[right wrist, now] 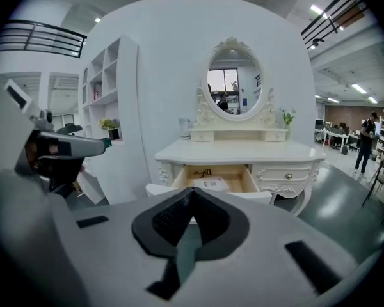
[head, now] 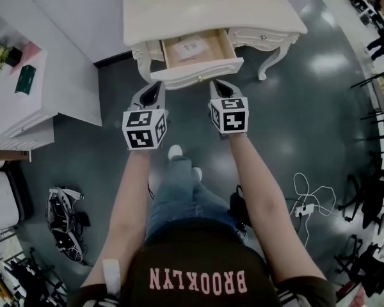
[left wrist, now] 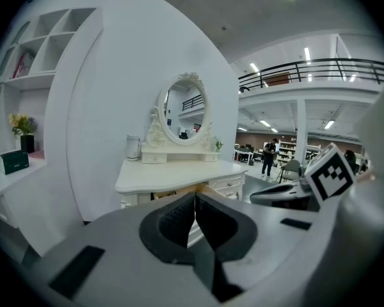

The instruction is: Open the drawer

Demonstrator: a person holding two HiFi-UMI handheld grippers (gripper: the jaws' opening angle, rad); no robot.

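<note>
Left gripper (left wrist: 195,200): jaws shut pad to pad, nothing between them. Right gripper (right wrist: 192,194): same, pads together, empty. Both hang side by side in the air just short of the drawer (head: 205,74), touching neither its front nor its knob (head: 200,77). The drawer sits under the left part of the table (head: 243,11) and stands pulled well out, its wooden inside fully on show. A sheet of paper (head: 191,47) lies flat in it, and a small dark cord (right wrist: 203,171) lies toward the back. Judgement: the opening step reads as done, and this is the stage after letting go, with the task at or near its end. Next move, as I judge it, calls only for drawing both grippers clear without nudging the front back in. If more travel were wanted, one pair of jaws would have to spread and take the knob again. Around: an oval mirror (right wrist: 233,85) on the table top, a second small drawer (right wrist: 287,173) to the right and closed, a white shelf unit (head: 13,107) to the left carrying a green box (head: 25,80), and cables (head: 307,200) on the floor to my right. In the way: little. My own shoes (head: 175,151) stand below the drawer front, and the table's curved leg (head: 272,59) is off to the right, clear of both grippers.
</note>
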